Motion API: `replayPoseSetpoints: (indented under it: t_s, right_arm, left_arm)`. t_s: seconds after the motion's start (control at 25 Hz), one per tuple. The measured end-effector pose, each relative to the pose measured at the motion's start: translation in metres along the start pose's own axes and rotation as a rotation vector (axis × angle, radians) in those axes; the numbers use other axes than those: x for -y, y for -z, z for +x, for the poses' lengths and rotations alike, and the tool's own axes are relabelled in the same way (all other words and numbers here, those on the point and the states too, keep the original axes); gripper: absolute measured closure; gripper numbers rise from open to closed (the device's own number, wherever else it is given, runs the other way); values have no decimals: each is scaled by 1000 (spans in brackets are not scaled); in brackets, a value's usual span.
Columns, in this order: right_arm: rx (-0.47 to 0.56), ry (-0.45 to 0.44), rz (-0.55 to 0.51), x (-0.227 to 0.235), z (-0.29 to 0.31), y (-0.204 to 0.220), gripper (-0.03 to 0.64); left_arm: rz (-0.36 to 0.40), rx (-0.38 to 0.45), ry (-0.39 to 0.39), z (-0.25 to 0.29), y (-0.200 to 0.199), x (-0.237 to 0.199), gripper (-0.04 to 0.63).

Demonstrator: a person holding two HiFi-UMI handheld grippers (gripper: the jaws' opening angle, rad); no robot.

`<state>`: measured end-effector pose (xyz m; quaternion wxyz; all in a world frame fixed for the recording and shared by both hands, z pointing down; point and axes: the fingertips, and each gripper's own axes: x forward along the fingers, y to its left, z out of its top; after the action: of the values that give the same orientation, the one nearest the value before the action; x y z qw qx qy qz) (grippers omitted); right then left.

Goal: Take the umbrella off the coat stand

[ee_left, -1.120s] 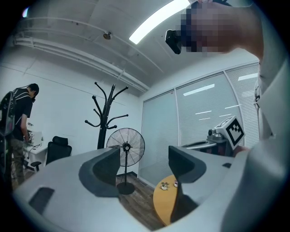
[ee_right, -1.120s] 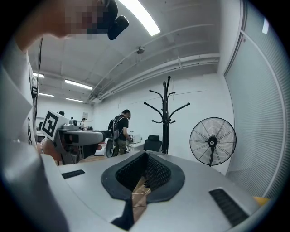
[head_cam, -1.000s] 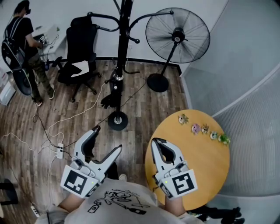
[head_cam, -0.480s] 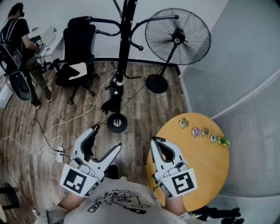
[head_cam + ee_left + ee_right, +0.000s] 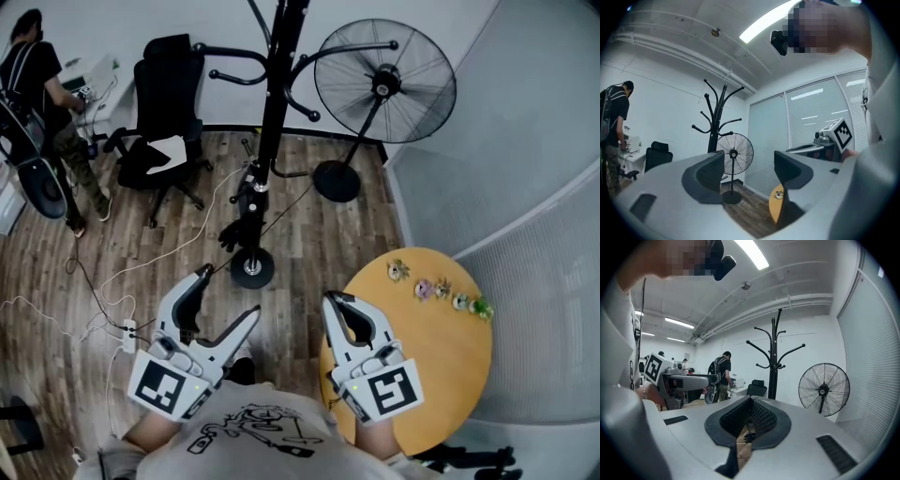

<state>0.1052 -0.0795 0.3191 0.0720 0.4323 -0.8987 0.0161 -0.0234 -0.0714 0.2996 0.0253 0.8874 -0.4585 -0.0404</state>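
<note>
The black coat stand (image 5: 274,122) rises from a round base (image 5: 252,267) on the wood floor ahead of me. A dark folded umbrella (image 5: 240,220) hangs low beside its pole. My left gripper (image 5: 228,300) stands open and empty, short of the base. My right gripper (image 5: 331,301) is shut with nothing in it, over the edge of the round table (image 5: 441,366). In the left gripper view the stand (image 5: 715,126) shows far off beyond the open left gripper (image 5: 750,173). The right gripper view has the stand (image 5: 774,357) above the closed right gripper (image 5: 751,400).
A standing fan (image 5: 384,84) is right of the stand, and a black office chair (image 5: 169,112) is left of it. A person (image 5: 42,103) works at a desk far left. Cables (image 5: 112,281) and a power strip (image 5: 128,329) lie on the floor. Small figurines (image 5: 439,290) sit on the table.
The stand, fan and table have shifted slightly in the head view as I moved toward the stand. Both grippers kept their poses and jaw states.
</note>
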Motion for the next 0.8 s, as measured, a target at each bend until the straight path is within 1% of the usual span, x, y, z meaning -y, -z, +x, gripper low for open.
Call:
replayPoseSetpoints:
  t_s: [0.28, 0.8]
  right_arm:
    - [-12, -5, -11, 3, 26, -4, 600]
    - [-35, 3, -8, 14, 76, -6, 600]
  left_arm:
    - [-4, 9, -1, 11, -5, -24, 262]
    - [-19, 2, -3, 37, -1, -73, 265]
